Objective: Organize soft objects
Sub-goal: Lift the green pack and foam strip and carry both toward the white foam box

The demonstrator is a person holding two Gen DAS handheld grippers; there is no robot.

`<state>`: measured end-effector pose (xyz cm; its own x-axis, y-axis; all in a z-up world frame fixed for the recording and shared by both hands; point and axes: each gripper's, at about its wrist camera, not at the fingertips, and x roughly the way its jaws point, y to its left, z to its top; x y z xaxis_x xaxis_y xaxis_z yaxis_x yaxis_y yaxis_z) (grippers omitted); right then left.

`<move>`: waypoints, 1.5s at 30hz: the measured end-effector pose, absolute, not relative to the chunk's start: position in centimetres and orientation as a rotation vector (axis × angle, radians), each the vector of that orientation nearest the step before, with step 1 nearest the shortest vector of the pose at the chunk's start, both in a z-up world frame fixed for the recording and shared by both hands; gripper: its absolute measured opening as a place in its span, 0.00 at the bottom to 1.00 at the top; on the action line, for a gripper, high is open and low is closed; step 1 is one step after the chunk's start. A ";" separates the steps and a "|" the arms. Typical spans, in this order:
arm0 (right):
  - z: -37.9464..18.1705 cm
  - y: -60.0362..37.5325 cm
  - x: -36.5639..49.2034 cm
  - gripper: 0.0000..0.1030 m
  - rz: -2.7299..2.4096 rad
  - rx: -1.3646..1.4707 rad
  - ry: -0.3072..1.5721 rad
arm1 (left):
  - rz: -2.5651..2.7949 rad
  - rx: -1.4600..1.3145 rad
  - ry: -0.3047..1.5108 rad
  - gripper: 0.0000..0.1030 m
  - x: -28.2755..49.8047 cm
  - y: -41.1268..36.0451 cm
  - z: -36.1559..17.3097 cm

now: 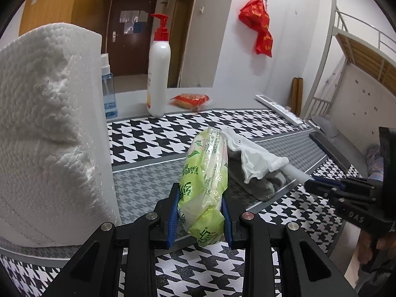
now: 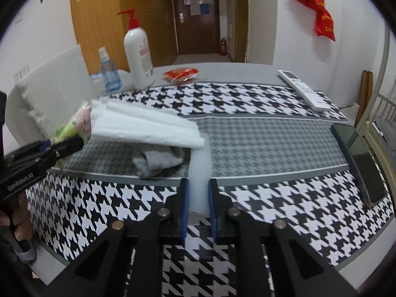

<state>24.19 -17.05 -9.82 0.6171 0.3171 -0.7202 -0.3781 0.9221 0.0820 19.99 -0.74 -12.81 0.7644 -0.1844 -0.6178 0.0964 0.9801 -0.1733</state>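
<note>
Two handheld black grippers with blue pads work over a table covered in a black-and-white houndstooth cloth [image 2: 259, 104] with a grey patterned band across its middle. The left gripper [image 1: 201, 212] is clamped on a soft green plastic-wrapped pack of tissues [image 1: 206, 178], its pads pressing into both sides of the wrapper, the pack raised and tilted away from the camera. The right gripper [image 2: 199, 208] is pinched tight on the twisted corner of a white plastic bag of folded white sheets [image 2: 146, 126], which stretches from its blue pads [image 2: 212, 205] up and leftward above the table. Beneath that bag, on the grey band, lies a crumpled grey knitted sock [image 2: 158, 160]. In the left wrist view, a large embossed white paper towel roll [image 1: 49, 128] stands upright just left of the tissue pack. At the table's far edge stand a white pump bottle with a red dispenser [image 2: 138, 54] and a small clear blue spray bottle [image 2: 109, 71], with a red snack packet [image 2: 180, 74] near them. A white remote control [image 2: 304, 89] and a dark smartphone [image 2: 358, 163] lie on the right side. A red plastic bag [image 1: 258, 27] hangs on the white wall behind.
</note>
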 end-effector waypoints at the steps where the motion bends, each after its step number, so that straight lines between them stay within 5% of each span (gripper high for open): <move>1: -9.6 -17.3 24.1 0.17 0.394 -0.073 0.805 | -0.150 -0.134 0.682 0.30 20.0 -0.7 -12.8; 45: -2.5 -18.0 21.6 0.18 0.446 -0.048 0.586 | -0.071 -0.022 0.500 0.30 13.5 -1.4 -5.3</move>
<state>21.64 -17.97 -2.48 0.7405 0.3935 -0.5448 -0.4204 0.9037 0.0812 13.48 -1.42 -5.29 0.8753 -0.0738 -0.4778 0.0631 0.9973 -0.0385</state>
